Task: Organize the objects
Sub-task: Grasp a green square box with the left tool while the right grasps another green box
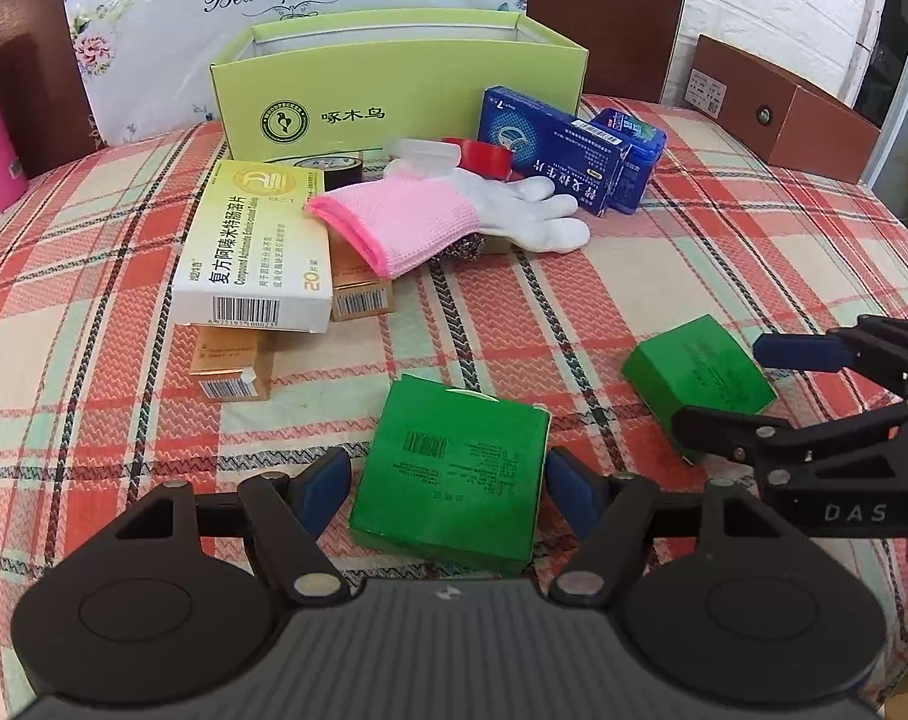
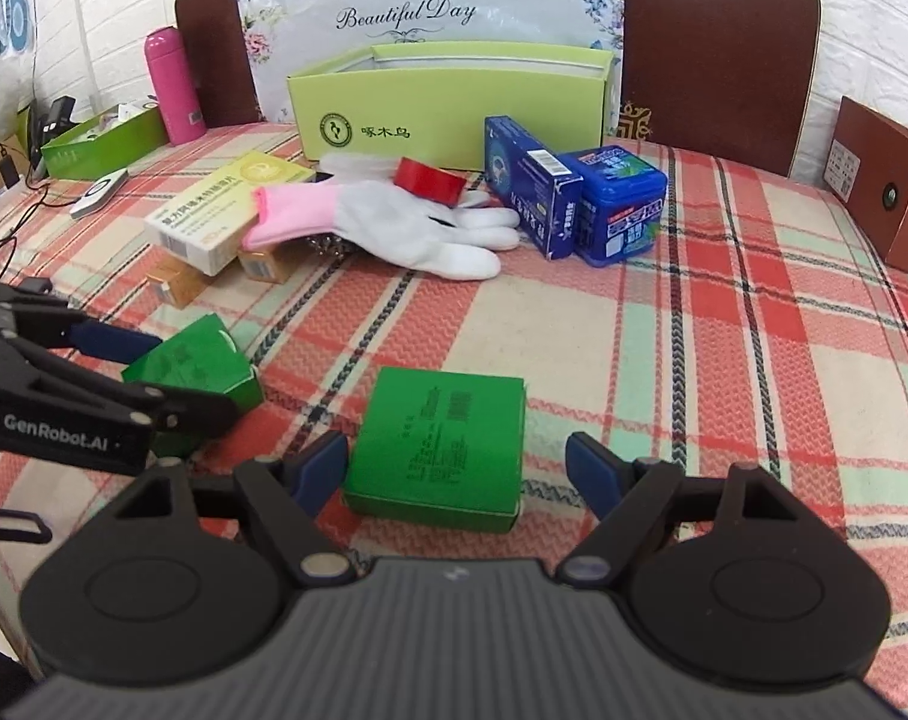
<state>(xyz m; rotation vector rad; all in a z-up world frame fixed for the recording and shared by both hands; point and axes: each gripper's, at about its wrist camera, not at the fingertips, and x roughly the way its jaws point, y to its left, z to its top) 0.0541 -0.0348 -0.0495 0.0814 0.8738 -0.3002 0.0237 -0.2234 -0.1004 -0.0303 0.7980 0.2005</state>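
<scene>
Two green boxes lie on the plaid tablecloth. My left gripper (image 1: 447, 480) is open, its fingers on either side of the near-left green box (image 1: 447, 468), with small gaps. My right gripper (image 2: 457, 468) is open around the other green box (image 2: 438, 450), its left pad near the box side. Each gripper shows in the other view: the right gripper (image 1: 748, 384) around its box (image 1: 700, 372), the left gripper (image 2: 171, 372) around its box (image 2: 195, 366). An open lime-green storage box (image 1: 393, 90) stands at the back.
Between the green boxes and the storage box lie a white-yellow medicine box (image 1: 255, 246), orange boxes (image 1: 231, 366), a pink-and-white glove (image 1: 441, 216), red tape (image 1: 478, 156), blue boxes (image 1: 550, 150), a blue tin (image 2: 616, 210). A brown box (image 1: 778, 108) sits right, a pink bottle (image 2: 174, 84) left.
</scene>
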